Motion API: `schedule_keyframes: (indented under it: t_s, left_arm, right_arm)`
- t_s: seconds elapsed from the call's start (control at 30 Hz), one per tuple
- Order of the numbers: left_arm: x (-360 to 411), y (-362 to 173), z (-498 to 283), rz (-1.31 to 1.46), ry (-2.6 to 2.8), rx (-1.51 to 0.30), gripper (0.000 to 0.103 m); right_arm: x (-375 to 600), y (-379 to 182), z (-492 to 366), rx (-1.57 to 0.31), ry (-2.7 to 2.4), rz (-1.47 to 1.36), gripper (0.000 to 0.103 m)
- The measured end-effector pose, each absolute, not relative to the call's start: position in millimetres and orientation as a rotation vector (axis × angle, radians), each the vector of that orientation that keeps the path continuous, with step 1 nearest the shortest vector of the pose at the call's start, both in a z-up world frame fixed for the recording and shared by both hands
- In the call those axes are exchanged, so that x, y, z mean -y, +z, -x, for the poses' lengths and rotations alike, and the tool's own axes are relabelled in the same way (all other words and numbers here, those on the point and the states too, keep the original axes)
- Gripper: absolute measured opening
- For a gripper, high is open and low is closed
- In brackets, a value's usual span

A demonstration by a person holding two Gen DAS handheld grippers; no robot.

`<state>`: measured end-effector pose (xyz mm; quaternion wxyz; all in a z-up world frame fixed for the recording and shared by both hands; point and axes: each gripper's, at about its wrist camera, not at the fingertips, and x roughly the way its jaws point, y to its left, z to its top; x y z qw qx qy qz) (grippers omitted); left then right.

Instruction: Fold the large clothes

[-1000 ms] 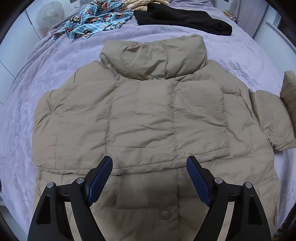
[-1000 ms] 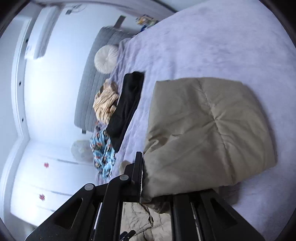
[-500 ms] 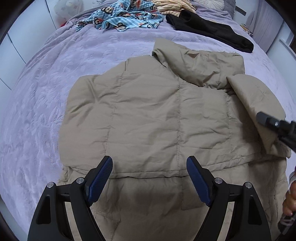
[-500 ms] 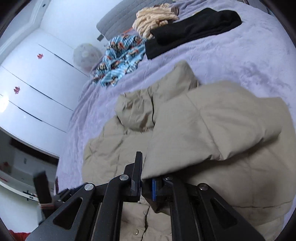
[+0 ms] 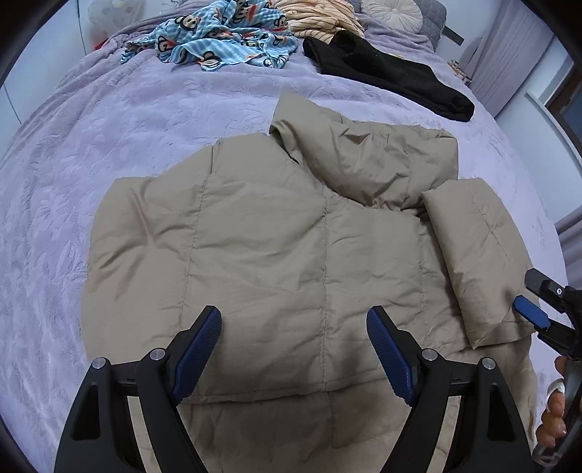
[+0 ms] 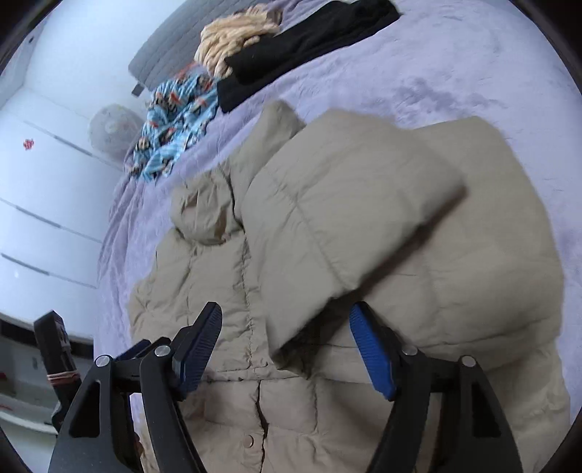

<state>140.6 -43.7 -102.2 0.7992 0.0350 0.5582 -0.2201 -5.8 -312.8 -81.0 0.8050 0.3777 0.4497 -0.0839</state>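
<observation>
Our left gripper hovers over the beige puffer jacket with jaws spread wide, holding nothing; the jacket lies flat on the lilac bedspread, its right sleeve folded in across the body; at the sleeve's cuff our right gripper also stands wide apart, empty; a monkey-print cloth and black garment lie beyond the collar.
</observation>
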Motion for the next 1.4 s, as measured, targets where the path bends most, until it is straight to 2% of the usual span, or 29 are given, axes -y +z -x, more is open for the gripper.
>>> schedule_keyframes:
  t_s: [0.1,0.13,0.17,0.23,0.3,0.57,0.83,1.03,1.2,1.23,1.27,1.33,1.4]
  left_arm:
    - [40,-103,-148,-0.062,-0.487,-1.200,0.083]
    - [38,-104,-150,-0.050,-0.492,-1.205,0.083]
    - [36,-105,-152,-0.033,-0.499,-1.210,0.083]
    - [29,-105,-156,0.021,-0.525,-1.223,0.083]
    - [21,-106,-161,0.089,-0.561,-1.236,0.083]
    - [-6,-115,-178,0.428,-0.713,-1.322,0.083]
    - [7,-114,-185,0.699,-0.949,-1.353,0.083]
    - [29,-118,-191,0.588,-0.932,-1.383,0.083]
    - [56,-138,-191,0.426,-0.859,-1.444,0.083]
    - [63,-141,-191,0.395,-0.845,-1.450,0.079]
    - [72,-142,-190,0.366,-0.838,-1.451,0.049]
    - [82,-150,-190,0.326,-0.832,-1.497,0.009]
    - [89,-139,-186,0.315,-0.830,-1.459,0.009]
  right_arm:
    - [343,-81,24,-0.879,-0.284,-0.958,0.076]
    - [354,-85,26,-0.859,-0.320,-1.013,0.070]
    - [364,-88,27,-0.837,-0.347,-1.056,0.063]
    - [371,-90,17,-0.814,-0.357,-1.085,0.024]
    - [367,-85,2,-0.819,-0.330,-1.040,0.016]
    - [260,-44,-52,-0.885,-0.031,-0.589,0.014]
    - [177,-85,-65,-1.059,0.130,-0.418,0.015]
    - [164,-97,-65,-1.128,0.170,-0.386,0.016]
    - [191,-87,-24,-1.103,0.127,-0.414,0.016]
    - [199,-87,-16,-1.108,0.109,-0.431,0.016]
    - [209,-89,-6,-1.111,0.089,-0.448,0.016]
    - [223,-93,7,-1.117,0.061,-0.467,0.016]
    - [230,-98,14,-1.131,0.043,-0.466,0.016]
